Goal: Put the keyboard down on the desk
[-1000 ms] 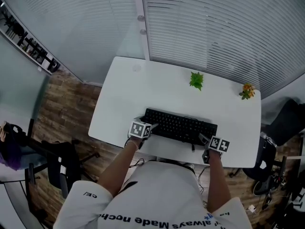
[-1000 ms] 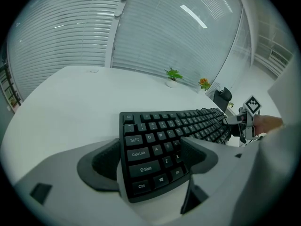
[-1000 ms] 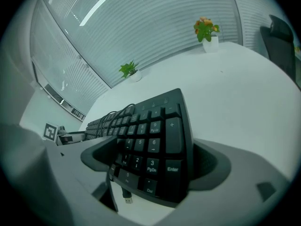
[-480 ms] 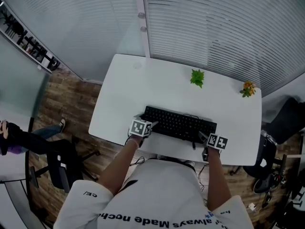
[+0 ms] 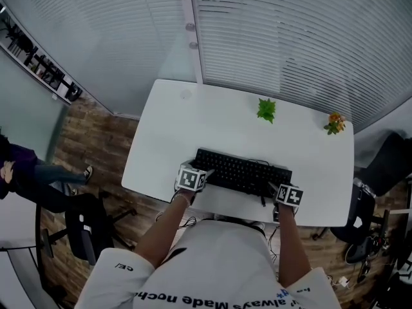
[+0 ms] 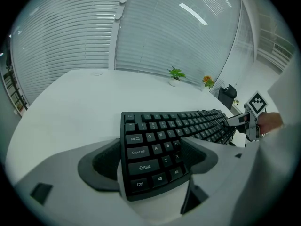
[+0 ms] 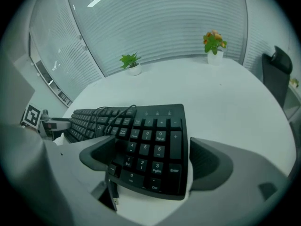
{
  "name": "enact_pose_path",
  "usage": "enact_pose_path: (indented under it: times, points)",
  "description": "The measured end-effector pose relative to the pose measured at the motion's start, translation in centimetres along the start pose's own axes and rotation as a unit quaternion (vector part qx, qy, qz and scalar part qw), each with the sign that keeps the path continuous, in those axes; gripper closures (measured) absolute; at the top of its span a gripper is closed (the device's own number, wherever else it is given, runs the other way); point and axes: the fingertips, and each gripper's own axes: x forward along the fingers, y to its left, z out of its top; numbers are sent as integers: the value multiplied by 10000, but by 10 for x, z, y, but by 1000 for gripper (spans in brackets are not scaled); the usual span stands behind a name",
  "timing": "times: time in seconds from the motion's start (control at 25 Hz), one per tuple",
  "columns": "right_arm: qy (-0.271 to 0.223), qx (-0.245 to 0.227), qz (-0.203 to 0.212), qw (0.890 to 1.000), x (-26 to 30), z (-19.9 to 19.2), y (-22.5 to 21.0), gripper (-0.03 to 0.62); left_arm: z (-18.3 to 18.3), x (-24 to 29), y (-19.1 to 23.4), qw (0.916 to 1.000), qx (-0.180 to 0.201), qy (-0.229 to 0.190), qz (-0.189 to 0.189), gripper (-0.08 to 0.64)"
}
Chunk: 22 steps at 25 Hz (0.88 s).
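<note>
A black keyboard (image 5: 241,171) lies level along the near part of the white desk (image 5: 212,118), held at both ends. My left gripper (image 5: 203,171) is shut on its left end, and in the left gripper view the pads (image 6: 106,161) press the front and back edges beside the Shift and Ctrl keys (image 6: 153,157). My right gripper (image 5: 275,187) is shut on the number-pad end (image 7: 153,159). The keyboard's cable (image 7: 101,114) is looped over the keys, and its USB plug (image 7: 113,197) hangs below. I cannot tell whether the keyboard touches the desk.
A small green plant (image 5: 265,108) and an orange-flowered plant (image 5: 333,122) stand at the desk's far side, before a wall of blinds. An office chair (image 5: 84,230) is on the wood floor at left, another dark chair (image 5: 386,163) at right. A person (image 5: 22,172) walks at far left.
Both grippers and the keyboard have shifted only slightly, a little nearer the desk's front edge. The person at far left has walked further into view.
</note>
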Motion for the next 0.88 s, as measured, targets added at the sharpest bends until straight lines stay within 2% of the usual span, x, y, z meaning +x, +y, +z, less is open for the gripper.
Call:
enact_pose_path:
  times: [0.2, 0.36, 0.64, 0.76, 0.88]
  points:
    - [-46, -129, -28, 9999, -1, 4, 2, 94, 3, -5, 3, 9998, 73, -92, 131, 155]
    - [-322, -263, -50, 9991, -14, 12, 1, 153, 14, -21, 6, 9988, 105, -380, 282, 155]
    - [-1180, -800, 307, 9893, -58, 44, 24, 349, 49, -55, -19, 9927, 385, -1126, 178, 165]
    - [-1564, -1021, 475, 9813, -84, 61, 39, 401, 74, -77, -41, 9857, 548, -1595, 43, 299]
    - [-1908, -1318, 693, 9703, -109, 77, 60, 434, 97, -101, -65, 9772, 682, -2002, -188, 360]
